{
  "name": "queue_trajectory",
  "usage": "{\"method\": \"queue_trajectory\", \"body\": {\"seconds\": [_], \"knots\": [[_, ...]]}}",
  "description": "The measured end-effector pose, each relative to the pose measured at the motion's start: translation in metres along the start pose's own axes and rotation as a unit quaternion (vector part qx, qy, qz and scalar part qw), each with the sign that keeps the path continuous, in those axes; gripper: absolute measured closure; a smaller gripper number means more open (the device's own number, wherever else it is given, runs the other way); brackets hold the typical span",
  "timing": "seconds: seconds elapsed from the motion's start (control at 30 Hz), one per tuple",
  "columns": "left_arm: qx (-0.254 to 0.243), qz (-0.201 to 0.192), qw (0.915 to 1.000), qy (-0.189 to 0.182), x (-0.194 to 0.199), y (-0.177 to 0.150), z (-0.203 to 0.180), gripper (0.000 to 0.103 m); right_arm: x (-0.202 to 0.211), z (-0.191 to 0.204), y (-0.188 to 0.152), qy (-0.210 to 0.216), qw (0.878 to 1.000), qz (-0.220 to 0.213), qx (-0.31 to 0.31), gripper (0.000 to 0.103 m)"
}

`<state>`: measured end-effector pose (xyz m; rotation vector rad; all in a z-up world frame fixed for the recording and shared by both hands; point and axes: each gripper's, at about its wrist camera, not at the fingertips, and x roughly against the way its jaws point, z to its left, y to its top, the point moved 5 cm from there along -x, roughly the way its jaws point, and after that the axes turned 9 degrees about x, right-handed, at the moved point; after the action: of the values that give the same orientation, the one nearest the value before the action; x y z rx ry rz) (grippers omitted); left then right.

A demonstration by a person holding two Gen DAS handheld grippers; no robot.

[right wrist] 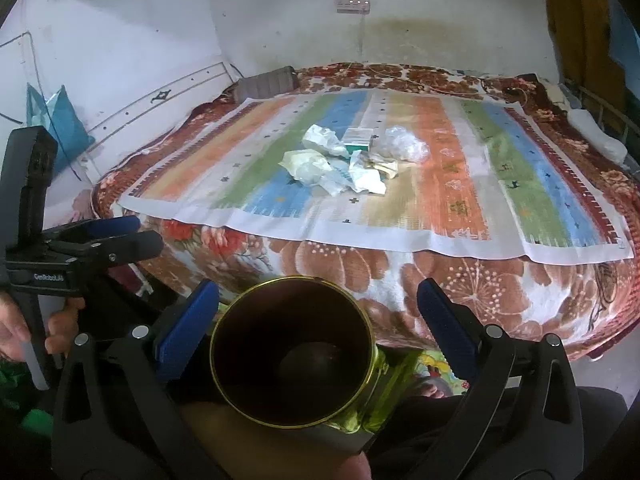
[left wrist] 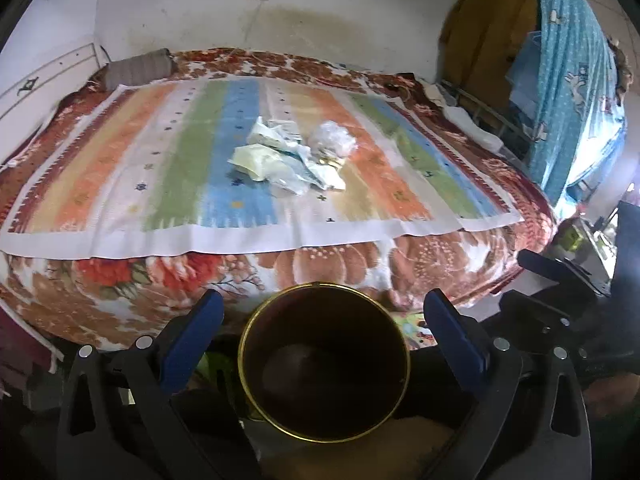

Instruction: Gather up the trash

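Gold-rimmed bin [left wrist: 324,364] right under your tongs, left gripper [left wrist: 323,336] and right gripper [right wrist: 318,320] both spread wide holding nothing, crumpled wrapper pile [left wrist: 288,156] mid striped mat [left wrist: 120,184].

- You are looking at a bed with a flowery blanket [left wrist: 328,264] lying over it.
- A striped cloth [left wrist: 160,168] is lying flat on top of the blanket.
- A grey pillow [right wrist: 266,80] is sitting at the far edge, by the wall.
- A blue curtain [left wrist: 576,80] is hanging on your right.
- A white power strip [right wrist: 352,5] is glowing on the wall.
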<state>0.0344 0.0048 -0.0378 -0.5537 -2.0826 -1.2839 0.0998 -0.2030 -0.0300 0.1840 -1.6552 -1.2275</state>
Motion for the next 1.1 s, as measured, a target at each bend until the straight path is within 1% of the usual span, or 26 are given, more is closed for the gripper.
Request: {"method": "queue_trajectory", "body": {"seconds": [0.07, 0.3, 0.53, 0.63, 0.7, 0.77, 1.1], "knots": [[0.000, -0.003, 0.9999, 0.011, -0.003, 0.000, -0.002, 0.006, 0.000, 0.000, 0.000, 0.000, 1.000, 0.001, 0.000, 0.009], [0.012, -0.007, 0.9997, 0.021, -0.002, 0.004, 0.002, 0.006, 0.001, 0.000, 0.000, -0.004, 1.000, -0.001, -0.001, 0.009], [0.027, -0.010, 0.9995, 0.013, 0.000, 0.006, 0.005, 0.006, 0.001, -0.001, 0.000, 0.001, 1.000, -0.003, -0.001, 0.009], [0.033, -0.018, 0.9993, -0.002, 0.003, 0.008, 0.005, 0.006, 0.000, 0.000, 0.001, 0.004, 1.000, 0.000, 0.000, 0.009], [0.035, -0.017, 0.9992, -0.013, 0.003, 0.007, 0.005, 0.006, 0.000, 0.000, 0.000, 0.006, 1.000, -0.001, -0.002, 0.009], [0.038, -0.016, 0.9991, -0.008, 0.001, 0.007, 0.006, 0.006, 0.000, 0.000, 0.001, 0.006, 1.000, -0.001, -0.003, 0.009], [0.052, -0.011, 0.9985, -0.010, -0.001, 0.007, 0.009, 0.006, -0.001, 0.000, 0.000, 0.002, 1.000, 0.000, -0.004, 0.009]]}}
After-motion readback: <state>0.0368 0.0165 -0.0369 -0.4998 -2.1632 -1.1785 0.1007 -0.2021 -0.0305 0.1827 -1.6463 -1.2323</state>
